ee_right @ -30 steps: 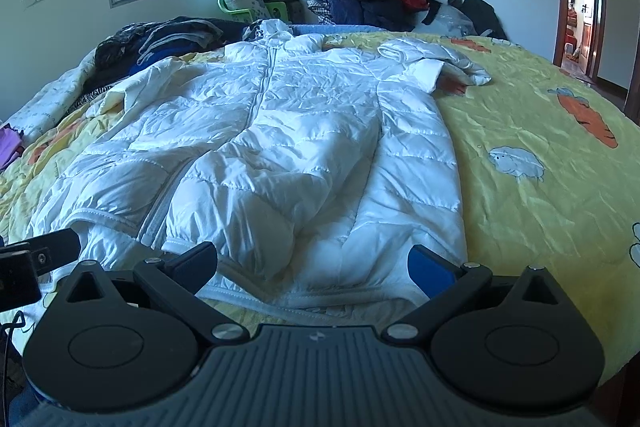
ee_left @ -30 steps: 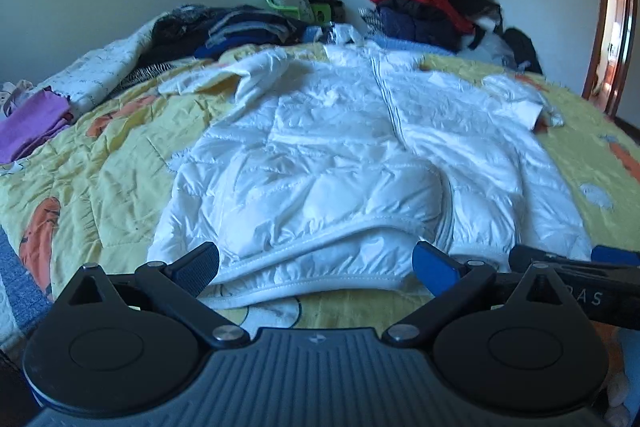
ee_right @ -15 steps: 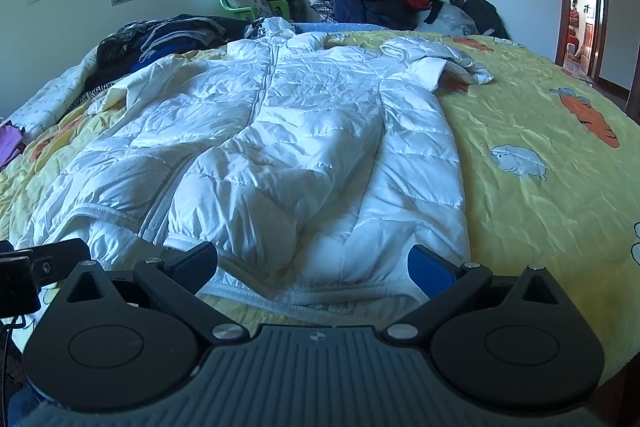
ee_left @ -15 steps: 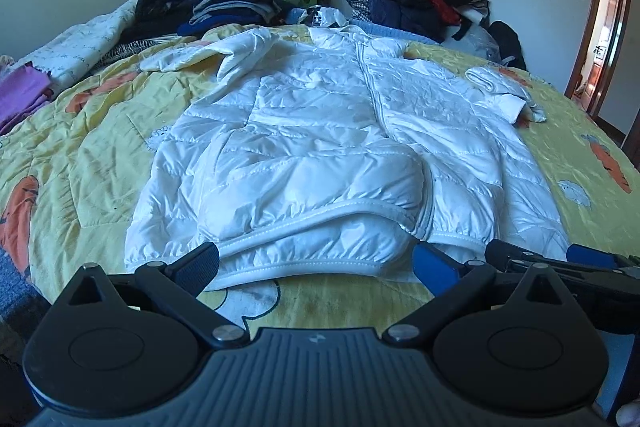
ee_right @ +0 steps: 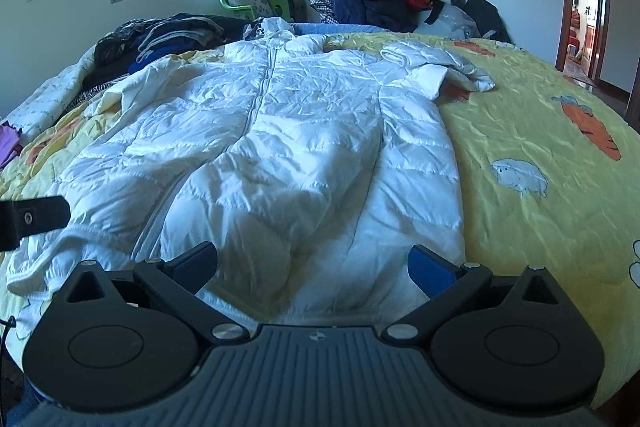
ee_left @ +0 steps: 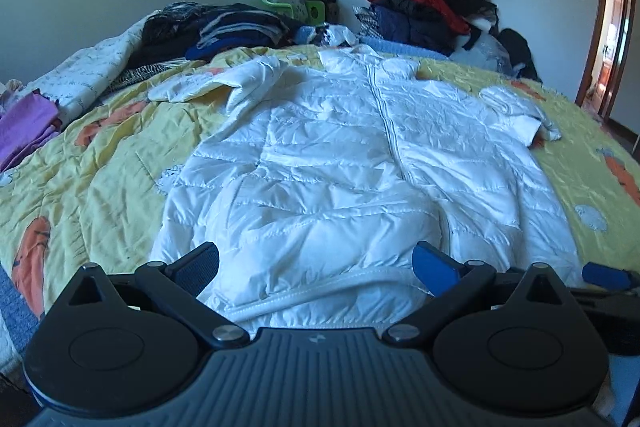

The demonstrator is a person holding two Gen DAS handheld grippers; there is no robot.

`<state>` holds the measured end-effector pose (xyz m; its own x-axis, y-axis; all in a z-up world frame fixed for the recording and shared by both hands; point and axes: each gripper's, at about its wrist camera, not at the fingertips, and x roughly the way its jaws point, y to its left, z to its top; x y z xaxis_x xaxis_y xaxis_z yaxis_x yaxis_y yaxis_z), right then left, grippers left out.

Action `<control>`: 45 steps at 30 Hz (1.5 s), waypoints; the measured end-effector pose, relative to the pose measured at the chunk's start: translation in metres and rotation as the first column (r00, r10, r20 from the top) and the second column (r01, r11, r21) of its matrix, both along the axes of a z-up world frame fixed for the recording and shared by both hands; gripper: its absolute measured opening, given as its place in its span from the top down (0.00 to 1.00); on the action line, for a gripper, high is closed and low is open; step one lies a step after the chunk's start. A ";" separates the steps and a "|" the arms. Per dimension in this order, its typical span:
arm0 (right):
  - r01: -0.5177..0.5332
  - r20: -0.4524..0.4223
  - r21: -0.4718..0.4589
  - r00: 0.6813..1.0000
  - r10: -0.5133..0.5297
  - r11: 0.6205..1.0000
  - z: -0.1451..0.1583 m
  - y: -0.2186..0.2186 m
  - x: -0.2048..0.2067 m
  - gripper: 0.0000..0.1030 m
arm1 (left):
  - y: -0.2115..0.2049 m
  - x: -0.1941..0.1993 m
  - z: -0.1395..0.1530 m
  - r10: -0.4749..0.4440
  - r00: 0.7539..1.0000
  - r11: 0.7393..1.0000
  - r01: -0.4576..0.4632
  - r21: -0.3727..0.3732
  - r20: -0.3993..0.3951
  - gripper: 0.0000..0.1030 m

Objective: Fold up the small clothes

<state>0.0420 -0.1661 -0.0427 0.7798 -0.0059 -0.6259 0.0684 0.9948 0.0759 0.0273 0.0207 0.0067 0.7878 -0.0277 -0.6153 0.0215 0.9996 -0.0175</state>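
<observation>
**Both grippers close in on the hem of the white puffer jacket, jaws spread and empty.**

The left gripper [ee_left: 315, 261] has its jaws spread wide with the jacket's hem band just ahead and between them; half a second ago the hem lay farther below them, so this gripper has dropped and edged forward. The right gripper [ee_right: 312, 263], jaws equally spread and holding nothing, has crept nearer the hem's right part. The white puffer jacket [ee_left: 340, 163] lies zipped and face-up ahead of both, collar far from the jaws, sleeves bunched out to either side on the yellow cartoon quilt [ee_right: 540, 131]. Beyond it sit piles of dark and red clothes [ee_left: 420, 7]. This looks like the approach to a first hem grasp; no fold is made yet.
</observation>
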 end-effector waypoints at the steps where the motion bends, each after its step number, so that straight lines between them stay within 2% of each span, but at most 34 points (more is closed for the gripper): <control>1: -0.001 -0.011 0.002 1.000 0.001 1.000 0.001 -0.001 0.004 0.00 | -0.001 0.005 -0.001 -0.003 1.000 1.000 0.003 0.005 -0.017 0.00; 5: -0.017 -0.032 0.004 0.999 0.018 1.000 0.008 -0.005 0.022 0.00 | -0.001 0.030 0.003 0.005 0.999 1.000 -0.004 0.001 -0.050 0.00; 9: -0.020 -0.036 -0.024 0.999 0.019 0.999 0.016 -0.011 0.051 0.00 | 0.000 0.069 0.013 0.015 0.997 0.999 -0.018 -0.045 -0.077 0.00; 13: -0.019 -0.062 -0.015 0.998 0.018 1.000 0.024 -0.022 0.085 0.00 | -0.003 0.108 0.027 0.007 0.997 0.998 -0.011 -0.054 -0.076 0.00; 16: -0.067 -0.049 -0.011 0.997 0.066 0.998 0.036 -0.032 0.112 0.00 | -0.004 0.143 0.035 0.005 0.999 0.999 -0.007 -0.042 -0.050 0.00; 21: -0.180 0.018 -0.010 0.983 0.180 0.984 0.064 -0.057 0.177 0.00 | 0.003 0.211 0.036 0.056 0.998 0.998 -0.057 -0.030 -0.027 0.00; 24: -0.229 0.074 0.075 0.972 0.224 0.970 0.079 -0.083 0.238 0.00 | 0.010 0.254 0.024 0.072 0.997 0.997 -0.073 -0.034 -0.035 0.00; 26: -0.269 0.127 0.174 0.960 0.250 0.947 0.085 -0.102 0.285 0.00 | 0.016 0.282 0.010 0.078 0.996 0.995 -0.080 -0.065 -0.040 0.00; 28: -0.262 0.168 0.292 0.961 0.221 0.920 0.086 -0.123 0.338 0.00 | 0.020 0.308 -0.006 0.073 0.997 0.992 -0.076 -0.104 -0.028 0.00; 30: -0.233 0.157 0.432 0.971 0.181 0.872 0.078 -0.143 0.399 0.00 | 0.019 0.330 -0.024 0.058 0.998 0.990 -0.059 -0.125 -0.011 0.00; 32: -0.183 0.085 0.564 0.983 0.164 0.805 0.061 -0.159 0.465 0.02 | 0.020 0.346 -0.043 0.018 1.000 0.986 -0.015 -0.169 0.017 0.00; 34: -0.087 0.019 0.640 0.995 0.098 0.763 0.039 -0.172 0.523 0.02 | 0.021 0.358 -0.063 0.002 1.000 0.979 -0.003 -0.204 -0.004 0.00; 37: 0.004 -0.065 0.683 0.996 0.055 0.731 0.007 -0.177 0.593 0.07 | 0.023 0.366 -0.089 -0.018 0.999 0.971 0.009 -0.237 -0.035 0.00; 38: 0.011 -0.085 0.687 0.994 0.065 0.727 -0.002 -0.176 0.612 0.11 | 0.022 0.365 -0.095 -0.017 1.000 0.973 0.012 -0.230 -0.019 0.00; 40: 0.020 -0.123 0.677 0.989 0.086 0.736 -0.020 -0.168 0.647 0.12 | 0.022 0.364 -0.096 -0.019 1.000 0.968 0.018 -0.249 0.000 0.00; 42: 0.023 -0.155 0.706 0.980 0.122 0.708 -0.039 -0.163 0.672 0.16 | 0.026 0.364 -0.097 -0.012 1.000 0.959 0.015 -0.284 0.012 0.00; 44: 0.009 -0.168 0.735 0.971 0.170 0.678 -0.054 -0.157 0.688 0.26 | 0.032 0.361 -0.098 -0.005 1.000 0.946 0.013 -0.323 0.023 0.00; 45: 0.005 -0.176 0.730 0.968 0.181 0.683 -0.059 -0.153 0.695 0.28 | 0.034 0.361 -0.098 -0.003 1.000 0.941 0.012 -0.338 0.028 0.00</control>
<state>0.7372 -0.3191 -0.1015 0.5964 0.5799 -0.5550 0.0905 0.6384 0.7644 0.3880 0.0543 -0.0914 0.8030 -0.2363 -0.5471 0.0340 0.9347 -0.3538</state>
